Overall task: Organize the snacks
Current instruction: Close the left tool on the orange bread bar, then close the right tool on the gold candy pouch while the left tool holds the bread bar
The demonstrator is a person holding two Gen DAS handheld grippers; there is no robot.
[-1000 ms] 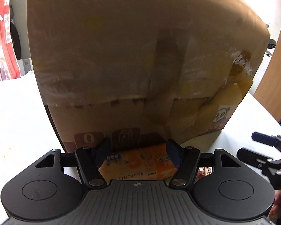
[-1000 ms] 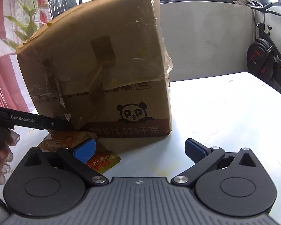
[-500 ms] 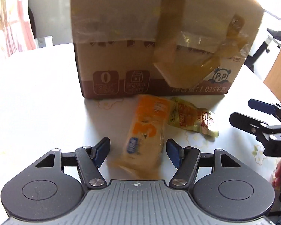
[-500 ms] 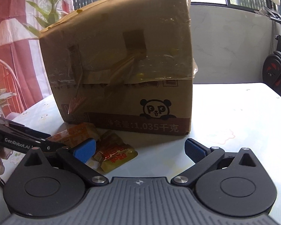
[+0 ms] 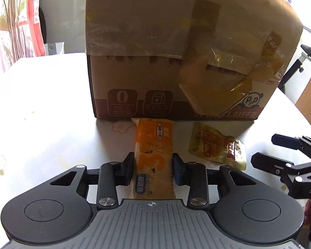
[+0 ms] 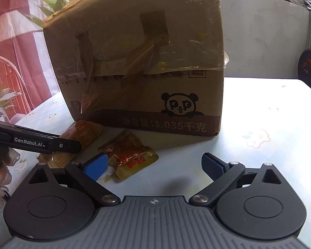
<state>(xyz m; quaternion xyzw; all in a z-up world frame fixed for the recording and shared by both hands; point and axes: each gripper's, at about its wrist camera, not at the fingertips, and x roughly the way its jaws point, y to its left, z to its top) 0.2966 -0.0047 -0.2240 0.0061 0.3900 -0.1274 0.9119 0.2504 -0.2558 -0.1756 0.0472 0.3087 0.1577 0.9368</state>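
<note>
Half a second earlier the left tongs (image 5: 153, 169) stood open around the orange snack pack (image 5: 153, 157); now they had closed on its sides, just short of the cardboard box (image 5: 176, 51). A lift could follow. The right tongs (image 6: 155, 166) gaped empty, the golden pouch (image 6: 130, 155) beside their left fingertip on the tabletop (image 6: 259, 124).

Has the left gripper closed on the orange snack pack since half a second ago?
Yes. The left gripper now pinches the orange snack pack; its fingers moved inward, in front of the cardboard box.

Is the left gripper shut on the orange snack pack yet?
Shut: the left gripper has both pads against the sides of the orange snack pack, which lies in front of the cardboard box.
</note>
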